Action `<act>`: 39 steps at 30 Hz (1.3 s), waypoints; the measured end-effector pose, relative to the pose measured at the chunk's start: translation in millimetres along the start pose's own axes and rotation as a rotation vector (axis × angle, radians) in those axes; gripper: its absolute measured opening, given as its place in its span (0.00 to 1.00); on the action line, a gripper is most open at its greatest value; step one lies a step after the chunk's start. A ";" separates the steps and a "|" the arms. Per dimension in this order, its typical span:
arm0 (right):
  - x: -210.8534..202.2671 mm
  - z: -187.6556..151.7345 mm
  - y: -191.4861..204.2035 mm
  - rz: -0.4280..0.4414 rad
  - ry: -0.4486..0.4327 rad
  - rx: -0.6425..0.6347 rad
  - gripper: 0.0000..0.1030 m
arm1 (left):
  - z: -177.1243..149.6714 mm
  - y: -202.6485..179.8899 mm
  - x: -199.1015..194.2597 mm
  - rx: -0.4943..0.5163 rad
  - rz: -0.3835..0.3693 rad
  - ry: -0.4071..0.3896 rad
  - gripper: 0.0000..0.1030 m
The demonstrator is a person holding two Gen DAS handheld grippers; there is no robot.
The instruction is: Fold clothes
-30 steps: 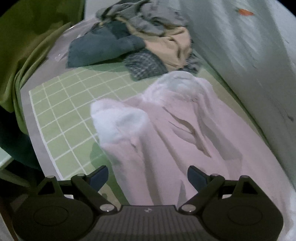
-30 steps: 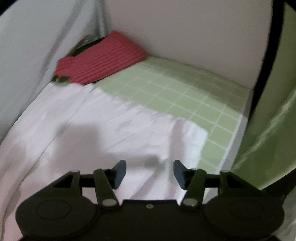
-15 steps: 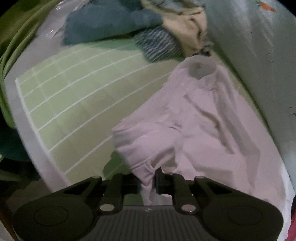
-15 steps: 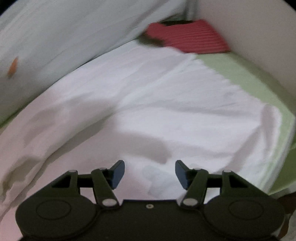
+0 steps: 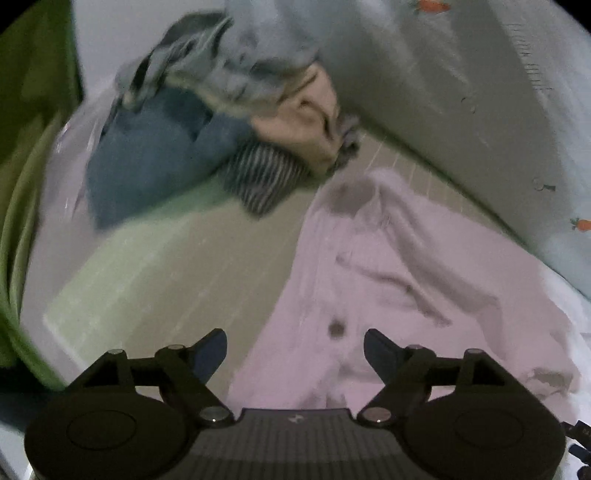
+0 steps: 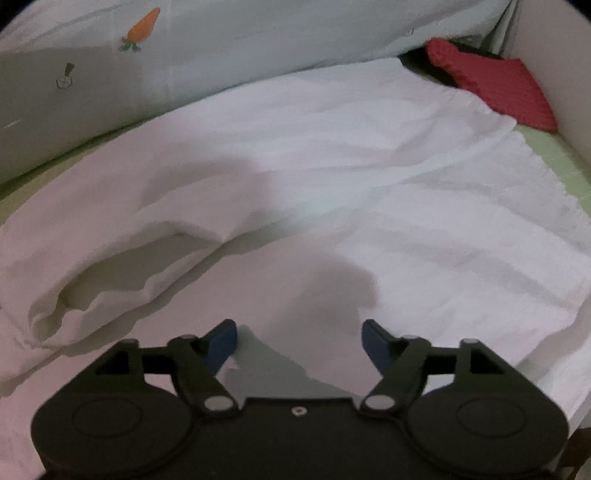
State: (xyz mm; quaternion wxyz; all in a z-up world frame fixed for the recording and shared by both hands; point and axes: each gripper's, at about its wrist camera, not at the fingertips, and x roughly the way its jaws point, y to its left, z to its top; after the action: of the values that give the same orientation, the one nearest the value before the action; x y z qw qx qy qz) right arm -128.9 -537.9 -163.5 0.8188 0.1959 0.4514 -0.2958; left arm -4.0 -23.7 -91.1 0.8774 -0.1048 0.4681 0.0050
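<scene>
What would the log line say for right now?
left gripper: jaws opening, empty | right gripper: jaws opening, empty | shirt: flat on mat, unfolded

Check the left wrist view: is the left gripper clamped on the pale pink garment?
No: the left gripper has its jaws apart and opening, with the pale pink garment lying loose beneath them.

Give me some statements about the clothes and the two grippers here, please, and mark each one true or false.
1. The left gripper is clamped on the pale shirt. False: its jaws are opening and hold nothing.
2. A pile of unfolded clothes lies beyond the shirt. True.
3. The red cloth lies in the far corner. True.
4. The right gripper holds the red cloth. False: its jaws are opening above the shirt, empty.
5. The backdrop fabric is plain. False: it shows a carrot print.
</scene>
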 end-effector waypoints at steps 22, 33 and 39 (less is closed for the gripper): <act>9.9 -28.7 24.7 -0.136 -0.096 0.103 1.00 | 13.5 -37.4 114.5 0.352 -0.174 0.173 0.51; 6.3 -33.8 32.0 -0.165 -0.106 0.143 1.00 | 44.2 -30.6 82.1 0.415 -0.089 -0.011 0.04; 8.4 -33.9 31.5 -0.169 -0.110 0.148 1.00 | 56.8 -33.2 87.1 0.434 -0.129 0.007 0.05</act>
State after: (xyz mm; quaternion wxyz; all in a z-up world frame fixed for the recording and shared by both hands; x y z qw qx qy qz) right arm -125.7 -497.0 -186.5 0.7978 0.2003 0.3977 -0.4065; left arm 95.1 -53.3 -126.1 0.8763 0.0570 0.4535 -0.1522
